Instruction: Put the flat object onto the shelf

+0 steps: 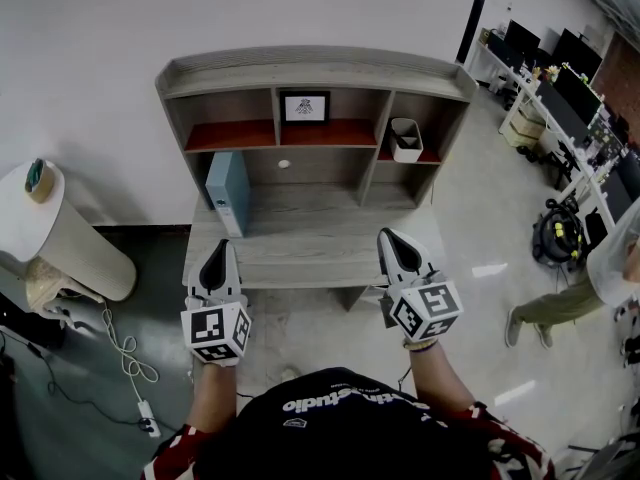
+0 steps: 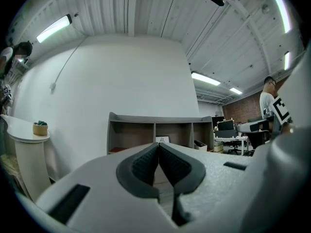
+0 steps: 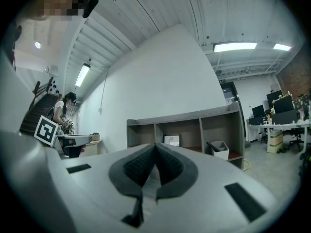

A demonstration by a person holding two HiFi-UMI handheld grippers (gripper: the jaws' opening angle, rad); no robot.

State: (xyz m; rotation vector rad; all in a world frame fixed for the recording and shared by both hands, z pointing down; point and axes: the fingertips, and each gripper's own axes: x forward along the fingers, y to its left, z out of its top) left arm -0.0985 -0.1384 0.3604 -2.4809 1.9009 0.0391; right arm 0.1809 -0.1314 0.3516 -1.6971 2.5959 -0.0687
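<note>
A flat light-blue box [image 1: 228,190] stands upright on the grey desk [image 1: 300,253], at the left under the shelf unit [image 1: 315,76]. My left gripper [image 1: 221,248] hovers over the desk's front left edge, shut with nothing between its pads [image 2: 146,164]. At the front right edge my right gripper [image 1: 386,235] is also shut and empty. In the left gripper view the shelf unit [image 2: 155,130] shows straight ahead past the closed gripper [image 2: 158,145]. The right gripper view shows the shelf unit [image 3: 194,125] beyond that gripper [image 3: 155,145]; the blue box is hidden in both gripper views.
A framed picture [image 1: 304,107] stands in the middle shelf compartment and a white bin [image 1: 406,140] in the right one. A round white side table [image 1: 45,208] stands at the left, with a cable [image 1: 125,353] on the floor. A person [image 1: 585,288] stands at the right near office desks.
</note>
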